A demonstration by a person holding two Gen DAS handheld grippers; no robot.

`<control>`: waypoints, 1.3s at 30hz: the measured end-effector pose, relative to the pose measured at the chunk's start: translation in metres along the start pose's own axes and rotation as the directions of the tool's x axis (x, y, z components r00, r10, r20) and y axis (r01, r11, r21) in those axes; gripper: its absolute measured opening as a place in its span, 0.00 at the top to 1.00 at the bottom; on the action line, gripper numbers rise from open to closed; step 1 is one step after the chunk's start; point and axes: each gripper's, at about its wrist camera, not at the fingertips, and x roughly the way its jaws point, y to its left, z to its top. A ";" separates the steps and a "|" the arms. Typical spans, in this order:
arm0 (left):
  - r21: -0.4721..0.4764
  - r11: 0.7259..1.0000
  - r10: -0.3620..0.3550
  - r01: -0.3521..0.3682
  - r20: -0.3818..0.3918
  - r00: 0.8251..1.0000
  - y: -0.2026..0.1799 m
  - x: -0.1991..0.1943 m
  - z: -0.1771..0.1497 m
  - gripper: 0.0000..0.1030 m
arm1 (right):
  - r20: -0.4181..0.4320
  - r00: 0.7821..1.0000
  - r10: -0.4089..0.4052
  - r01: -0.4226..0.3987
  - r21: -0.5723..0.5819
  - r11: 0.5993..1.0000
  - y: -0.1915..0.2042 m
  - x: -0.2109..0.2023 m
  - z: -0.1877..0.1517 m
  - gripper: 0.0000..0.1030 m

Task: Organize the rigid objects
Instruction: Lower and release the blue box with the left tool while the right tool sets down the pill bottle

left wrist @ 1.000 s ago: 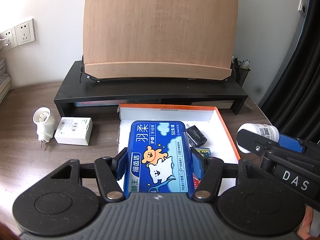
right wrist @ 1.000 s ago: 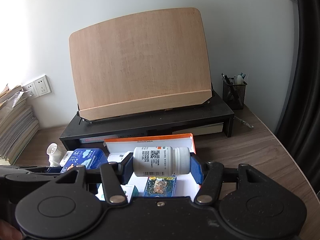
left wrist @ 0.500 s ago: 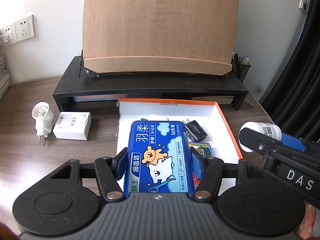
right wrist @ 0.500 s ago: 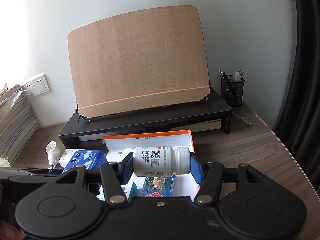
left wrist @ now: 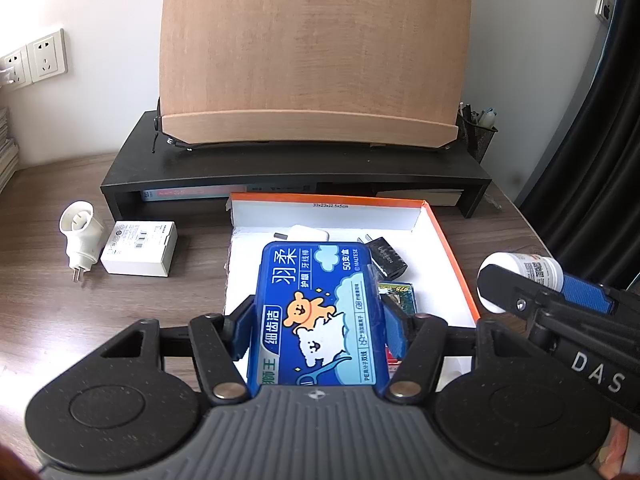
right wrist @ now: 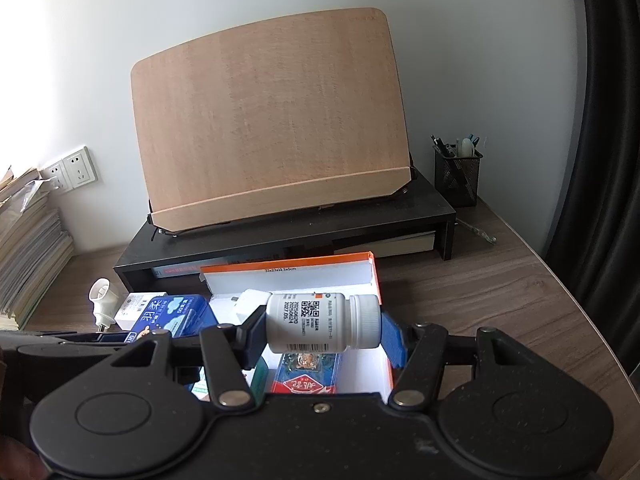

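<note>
The blue box (left wrist: pixel 320 312) is being squeezed by the left gripper (left wrist: pixel 320 320), the white bottle (right wrist: pixel 322 322) by the right gripper (right wrist: pixel 322 332); loosened fingers could be dropping them.

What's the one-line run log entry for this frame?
left gripper: shut on blue floss-pick case | right gripper: shut on white pill bottle | both over orange-rimmed white box
</note>
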 end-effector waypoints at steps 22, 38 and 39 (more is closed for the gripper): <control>-0.004 1.000 0.008 -0.008 -0.017 1.000 0.000 0.005 -0.003 0.39 | -0.055 0.998 -0.001 0.001 0.006 1.000 -0.006 0.001 -0.011 0.32; -0.005 1.000 0.007 -0.008 -0.030 1.000 0.002 0.011 -0.003 0.39 | -0.098 0.995 0.012 -0.013 -0.007 1.000 0.001 0.008 -0.017 0.32; -0.004 1.000 0.007 -0.007 -0.029 1.000 0.002 0.011 -0.003 0.39 | -0.099 0.995 0.013 -0.014 -0.008 1.000 0.001 0.008 -0.017 0.32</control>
